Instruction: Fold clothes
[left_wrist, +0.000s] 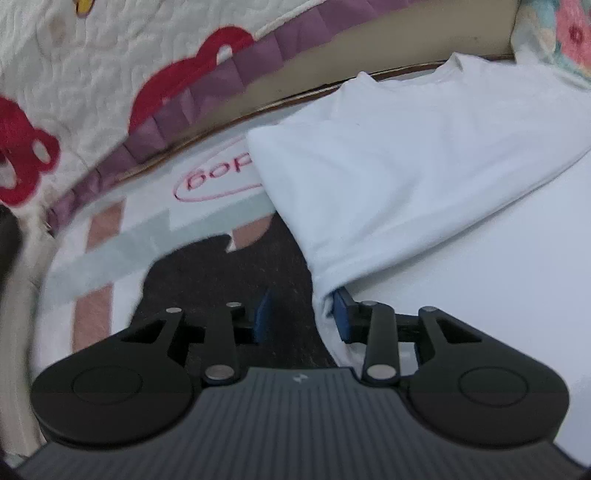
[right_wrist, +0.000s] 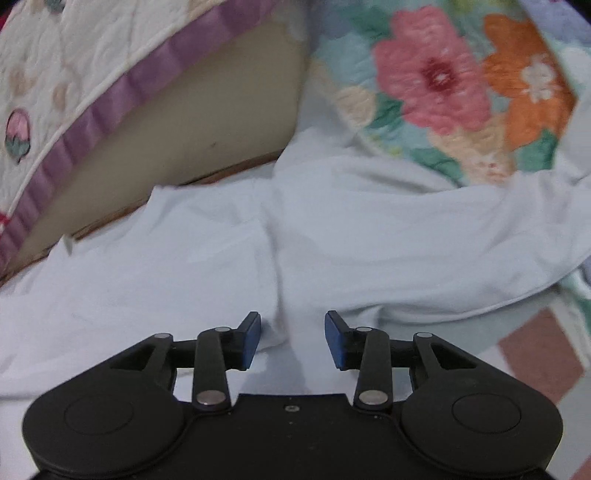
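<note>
White shirt (left_wrist: 406, 155) lies on a patterned mat (left_wrist: 140, 236), spread toward its far edge, where a quilt (left_wrist: 92, 74) with purple trim hangs over a beige bed side; a floral quilt (right_wrist: 461, 92) touches the shirt at the far right. Left claw (left_wrist: 301, 314): jaws apart, nothing pinched; the right pad sits under or against a shirt edge that droops over it, the left pad over dark mat. Right claw (right_wrist: 291, 339): jaws wide, low over the cloth and straddling a raised crease, not closed on it. Shirt looks thin, soft, light and limp; likely drapes and slides easily, wrinkles readily, no breakage risk. A side panel already seems turned in over the body, so partly folded, though how far I cannot tell. Neck opening points to the far edge; long axis runs near to far, slightly skewed. Best hold, by my judgement: pinch a hemmed edge or corner, both layers together, not mid-panel, where only a single ply lifts.
</note>
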